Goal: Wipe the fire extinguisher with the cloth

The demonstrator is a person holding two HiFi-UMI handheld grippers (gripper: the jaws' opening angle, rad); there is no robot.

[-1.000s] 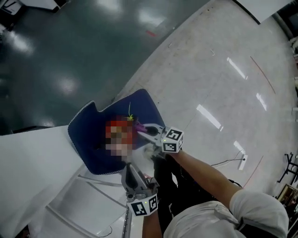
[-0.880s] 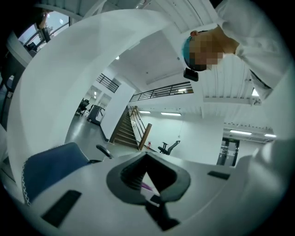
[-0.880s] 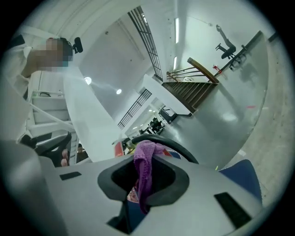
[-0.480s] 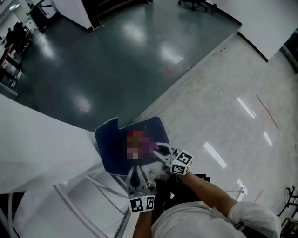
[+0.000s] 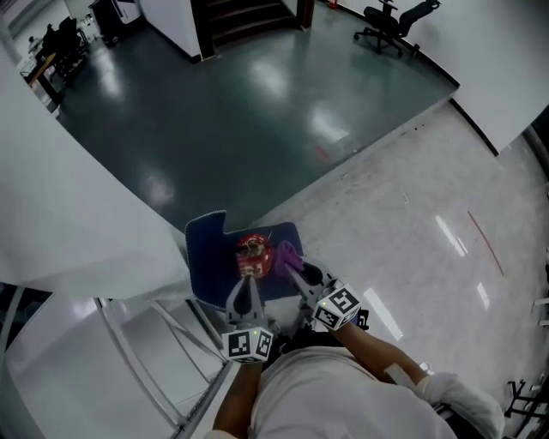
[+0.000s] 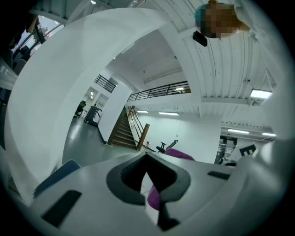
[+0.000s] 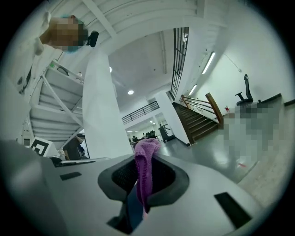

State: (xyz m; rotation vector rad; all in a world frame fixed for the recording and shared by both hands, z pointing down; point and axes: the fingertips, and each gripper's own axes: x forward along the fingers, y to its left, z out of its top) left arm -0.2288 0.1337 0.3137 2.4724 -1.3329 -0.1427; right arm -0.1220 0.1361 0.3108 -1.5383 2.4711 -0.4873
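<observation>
A red fire extinguisher [image 5: 251, 255] stands on a blue mat [image 5: 206, 261] on the floor, seen from above in the head view. My right gripper [image 5: 292, 264] is shut on a purple cloth [image 5: 286, 253], which sits just right of the extinguisher's top. In the right gripper view the cloth [image 7: 146, 170] hangs out between the jaws of the gripper [image 7: 146, 159]. My left gripper [image 5: 244, 287] points at the extinguisher from just below it. In its own view the left gripper [image 6: 146, 162] has its tips together, and the purple cloth [image 6: 180, 155] shows beyond them.
A broad white slanted beam [image 5: 86, 214] and white frame rails [image 5: 146, 360] fill the left. Dark glossy floor lies beyond the mat and pale floor to the right. An office chair [image 5: 390, 17] and a staircase [image 5: 249, 17] stand far off.
The head view has tilted up, so more of the hall shows and the mat sits lower. Both grippers stay by the extinguisher, the right one still holding the cloth at its top.
</observation>
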